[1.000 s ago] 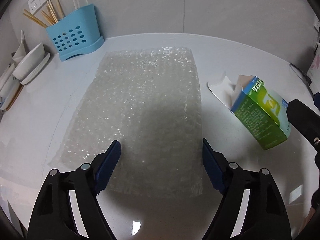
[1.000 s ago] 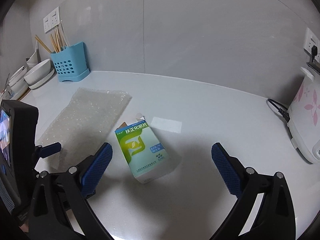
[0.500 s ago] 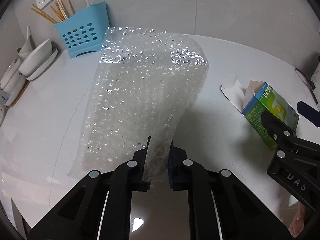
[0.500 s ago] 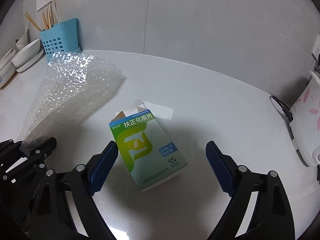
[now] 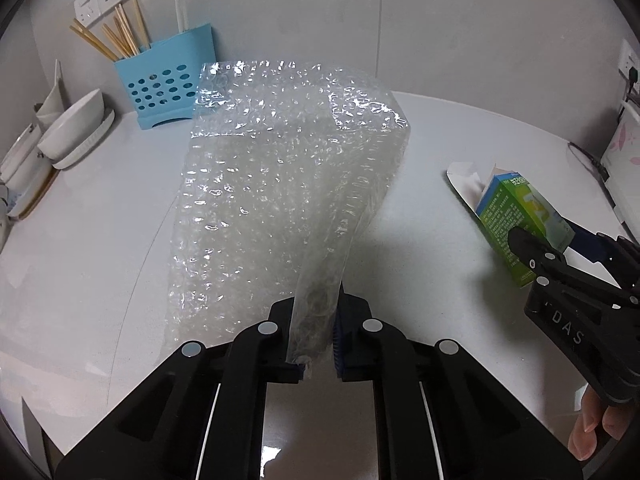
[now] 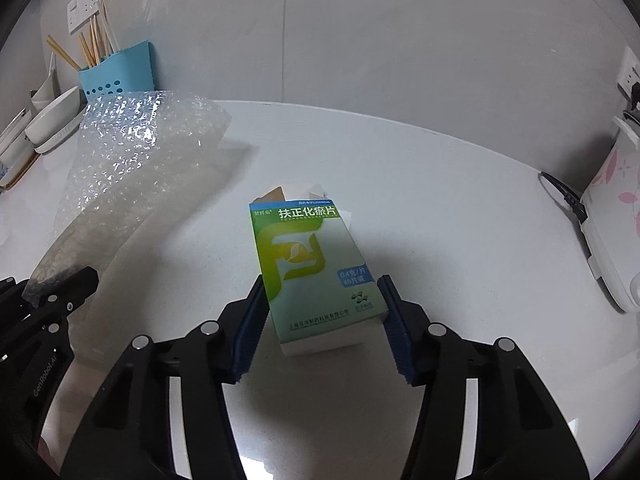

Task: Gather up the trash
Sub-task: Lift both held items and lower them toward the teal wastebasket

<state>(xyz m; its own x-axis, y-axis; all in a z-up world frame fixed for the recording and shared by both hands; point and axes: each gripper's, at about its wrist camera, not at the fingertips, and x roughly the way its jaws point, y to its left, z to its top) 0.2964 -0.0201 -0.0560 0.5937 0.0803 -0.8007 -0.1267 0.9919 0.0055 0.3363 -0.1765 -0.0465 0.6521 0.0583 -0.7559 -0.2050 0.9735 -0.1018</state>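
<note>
Your left gripper (image 5: 316,332) pinched one clear bubble-wrap sheet (image 5: 280,184); your right gripper (image 6: 320,320) was closing its fingers around one green-and-white cardboard medicine box (image 6: 312,264) on the white worktop (image 6: 440,200).

Dim, even indoor light; soft shadows fall beneath the bubble wrap (image 5: 280,168), whose film glints. Glare spots mark the countertop (image 5: 100,240). Fisheye bending and dark vignetting at edges.

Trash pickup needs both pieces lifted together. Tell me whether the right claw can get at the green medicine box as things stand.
Probably yes. The right claw already straddles the green medicine box, its jaws closing on either side with nothing between. The bubble wrap hangs off to the side in the left claw.
</note>
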